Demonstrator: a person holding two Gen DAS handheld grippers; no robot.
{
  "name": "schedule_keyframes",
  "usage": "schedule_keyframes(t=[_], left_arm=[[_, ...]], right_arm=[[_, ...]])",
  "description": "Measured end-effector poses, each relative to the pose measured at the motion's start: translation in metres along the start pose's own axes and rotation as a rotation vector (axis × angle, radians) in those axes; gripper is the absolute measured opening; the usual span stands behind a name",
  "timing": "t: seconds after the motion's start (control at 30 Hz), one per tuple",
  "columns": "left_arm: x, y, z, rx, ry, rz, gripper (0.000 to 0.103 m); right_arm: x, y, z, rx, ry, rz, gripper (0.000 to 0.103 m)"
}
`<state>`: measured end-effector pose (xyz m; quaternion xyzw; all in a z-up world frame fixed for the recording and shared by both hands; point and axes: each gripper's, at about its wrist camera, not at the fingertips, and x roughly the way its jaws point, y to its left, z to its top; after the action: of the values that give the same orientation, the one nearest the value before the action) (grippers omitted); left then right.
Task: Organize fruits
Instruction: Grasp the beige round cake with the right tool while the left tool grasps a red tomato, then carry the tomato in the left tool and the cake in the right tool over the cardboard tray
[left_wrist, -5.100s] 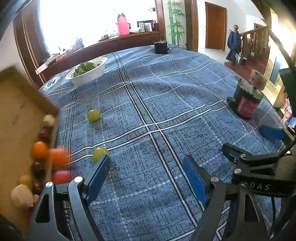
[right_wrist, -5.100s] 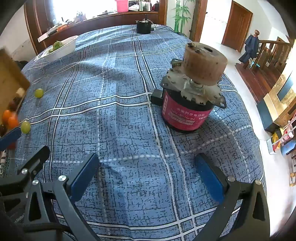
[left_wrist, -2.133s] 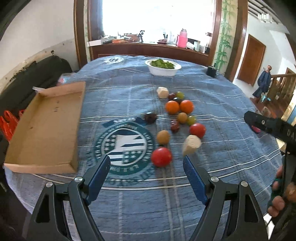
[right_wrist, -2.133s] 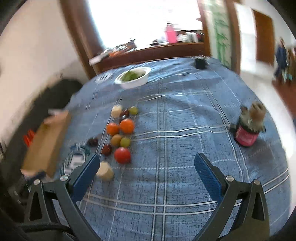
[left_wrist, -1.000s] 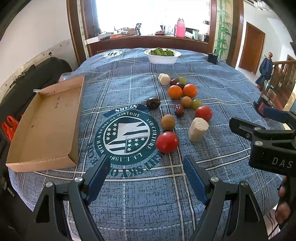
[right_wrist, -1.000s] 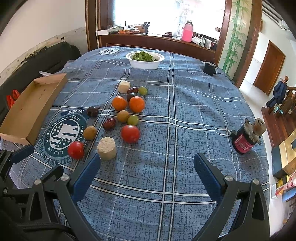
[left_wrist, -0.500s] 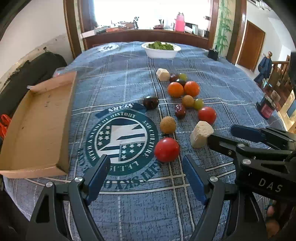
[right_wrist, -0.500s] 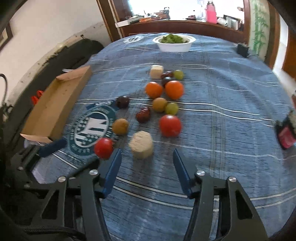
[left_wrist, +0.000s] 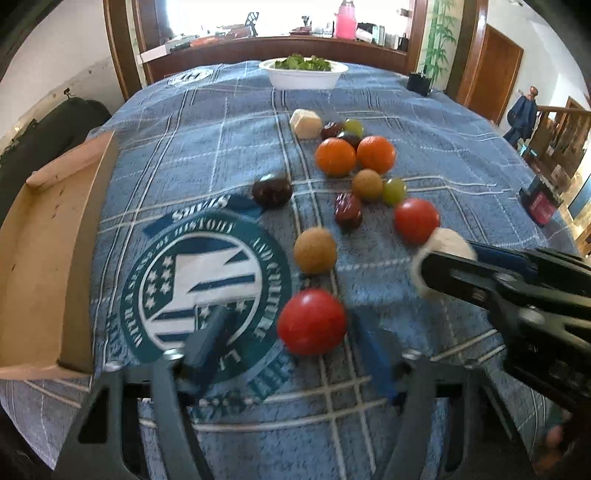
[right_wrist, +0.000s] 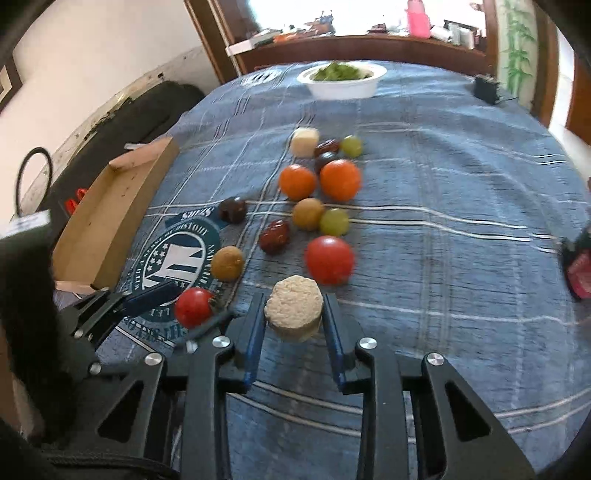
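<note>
Several fruits lie loose on the blue checked tablecloth (left_wrist: 207, 144). The nearest red tomato (left_wrist: 312, 321) sits between the fingers of my left gripper (left_wrist: 295, 341), which is open with gaps on both sides. To its right lies a pale round chunk (right_wrist: 293, 310), and my right gripper (right_wrist: 293, 326) is shut on its sides while it rests on the cloth. The left wrist view shows the same chunk (left_wrist: 448, 240) partly hidden by the right gripper (left_wrist: 469, 260). Beyond lie a second red tomato (right_wrist: 328, 260), two oranges (right_wrist: 340, 179), brown, dark and green fruits.
An empty cardboard tray (left_wrist: 44, 258) lies at the table's left edge. A white bowl of greens (left_wrist: 303, 74) stands at the far side, and a red and black can (left_wrist: 541, 201) at the right. A dark sofa (right_wrist: 147, 107) is beyond the left edge.
Both grippers moved forward and down to the fruit. The right gripper's fingers closed onto the pale chunk. The left gripper's fingers came in a little around the near tomato.
</note>
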<state>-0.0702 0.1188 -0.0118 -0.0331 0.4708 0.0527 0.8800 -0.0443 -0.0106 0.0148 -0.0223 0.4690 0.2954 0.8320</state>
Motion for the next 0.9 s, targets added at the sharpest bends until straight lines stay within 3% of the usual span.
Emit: schedule_keyframes(t=[0.03,0.07,0.9], left_arm=[[0.0,-0.001,0.001,0.004,-0.004,-0.006,0.037],[-0.001,-0.002,0.002,0.007,-0.008,-0.019,0.032],[-0.077,0.054,-0.012,-0.112,-0.143,0.049,0.032]], right_arm=[[-0.003,-0.002,-0.001,0.002,-0.006,-0.008,0.033],[-0.007,-0.003,-0.001,0.005,-0.009,-0.01,0.033],[-0.024,0.059,0.002,-0.175,-0.036,-0.096,0.033]])
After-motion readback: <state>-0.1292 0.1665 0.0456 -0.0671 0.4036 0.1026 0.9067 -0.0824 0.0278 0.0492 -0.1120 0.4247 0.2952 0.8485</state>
